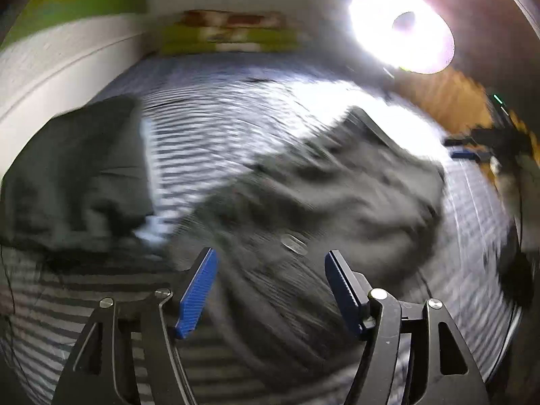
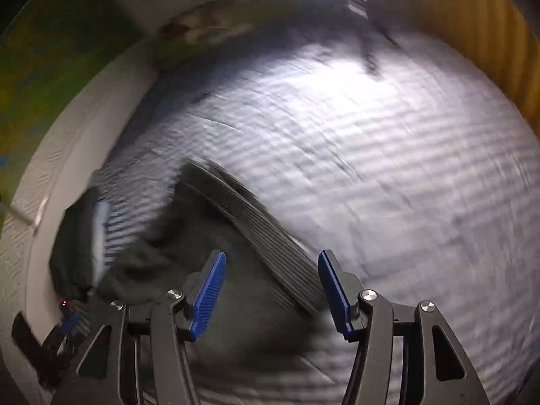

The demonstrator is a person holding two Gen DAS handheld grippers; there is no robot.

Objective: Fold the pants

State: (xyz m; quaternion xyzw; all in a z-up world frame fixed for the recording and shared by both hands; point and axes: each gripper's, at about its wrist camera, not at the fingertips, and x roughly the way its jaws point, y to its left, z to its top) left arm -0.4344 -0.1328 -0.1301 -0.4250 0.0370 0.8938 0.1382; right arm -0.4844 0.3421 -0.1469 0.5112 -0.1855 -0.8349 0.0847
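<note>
Reaching in, both views blurred. Left gripper and right gripper both wide, holding nothing. Dark pants lie crumpled mid-bed on the striped bedsheet, waistband below the right gripper. Probably pre-grasp; next needs pinching waistband corners.

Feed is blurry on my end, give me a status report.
Left gripper open, empty. Right gripper open, empty. Dark pants crumpled on striped bed sheet, not yet folded. Second dark garment lies apart, by the wall.
</note>
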